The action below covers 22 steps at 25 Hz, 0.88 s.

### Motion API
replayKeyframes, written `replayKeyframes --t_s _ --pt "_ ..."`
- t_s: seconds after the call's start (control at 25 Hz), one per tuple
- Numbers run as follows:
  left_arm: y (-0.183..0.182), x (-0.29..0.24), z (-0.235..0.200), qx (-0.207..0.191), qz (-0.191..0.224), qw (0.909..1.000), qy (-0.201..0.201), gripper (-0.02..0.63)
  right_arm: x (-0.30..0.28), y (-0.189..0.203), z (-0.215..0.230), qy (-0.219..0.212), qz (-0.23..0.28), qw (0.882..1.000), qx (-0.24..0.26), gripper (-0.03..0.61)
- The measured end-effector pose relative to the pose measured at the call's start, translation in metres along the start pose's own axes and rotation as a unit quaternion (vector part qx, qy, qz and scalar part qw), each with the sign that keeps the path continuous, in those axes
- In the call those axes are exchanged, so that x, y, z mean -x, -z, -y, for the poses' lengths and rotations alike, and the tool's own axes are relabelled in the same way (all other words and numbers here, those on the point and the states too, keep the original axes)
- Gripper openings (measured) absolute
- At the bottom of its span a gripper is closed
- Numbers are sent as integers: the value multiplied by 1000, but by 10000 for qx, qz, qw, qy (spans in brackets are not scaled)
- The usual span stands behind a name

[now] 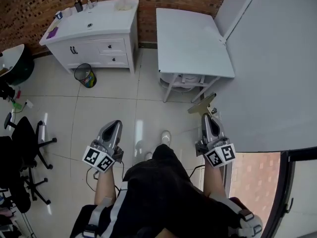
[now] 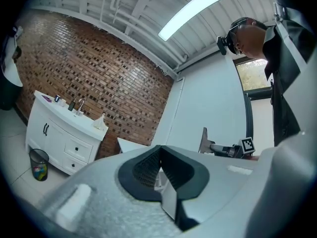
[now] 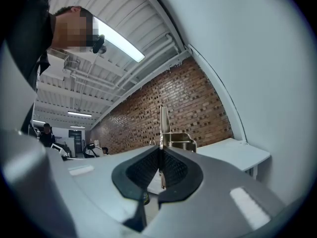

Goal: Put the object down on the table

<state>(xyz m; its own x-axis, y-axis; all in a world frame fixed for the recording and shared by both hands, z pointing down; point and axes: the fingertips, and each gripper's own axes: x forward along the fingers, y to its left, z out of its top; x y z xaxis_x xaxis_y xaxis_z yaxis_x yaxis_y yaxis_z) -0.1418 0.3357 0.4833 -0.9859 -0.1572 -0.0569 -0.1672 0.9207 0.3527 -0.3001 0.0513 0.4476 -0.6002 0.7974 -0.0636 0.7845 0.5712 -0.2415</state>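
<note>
Brass-toned flat metal bracket (image 1: 202,104) is clamped in the right gripper (image 1: 206,117). The right gripper view shows the ribbed pads shut on its thin edge, with the rest of the piece (image 3: 178,139) projecting past the jaw tips. The bracket is in the air over the floor tiles, not on any surface.

Left gripper (image 1: 114,127): jaws together, nothing between them, held low at the person's left side.

Key relation: the white rectangular table (image 1: 190,38) lies straight ahead of the right gripper, its near edge just beyond the bracket in the head view. The right hand is clearly the nearer one; the left sits well apart, toward the white vanity cabinet (image 1: 94,46).

Bracket's long axis runs slantwise across the jaw line in the head view.

Judgement: set-down not begun. It calls for a forward reach over the near edge, then lowering onto the bare tabletop before release.
</note>
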Motion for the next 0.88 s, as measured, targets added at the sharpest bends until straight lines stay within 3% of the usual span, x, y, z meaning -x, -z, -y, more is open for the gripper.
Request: replayKeyframes --t_s 0.36,0.88 --pt "-9 -18 -56 -25 146 9988 -467 -2 -75 11 3 -379 -51 9993 40 1" --pt "-41 -166 -107 -295 265 9987 -310 -2 -201 -13 93 -471 41 9989 47 2"
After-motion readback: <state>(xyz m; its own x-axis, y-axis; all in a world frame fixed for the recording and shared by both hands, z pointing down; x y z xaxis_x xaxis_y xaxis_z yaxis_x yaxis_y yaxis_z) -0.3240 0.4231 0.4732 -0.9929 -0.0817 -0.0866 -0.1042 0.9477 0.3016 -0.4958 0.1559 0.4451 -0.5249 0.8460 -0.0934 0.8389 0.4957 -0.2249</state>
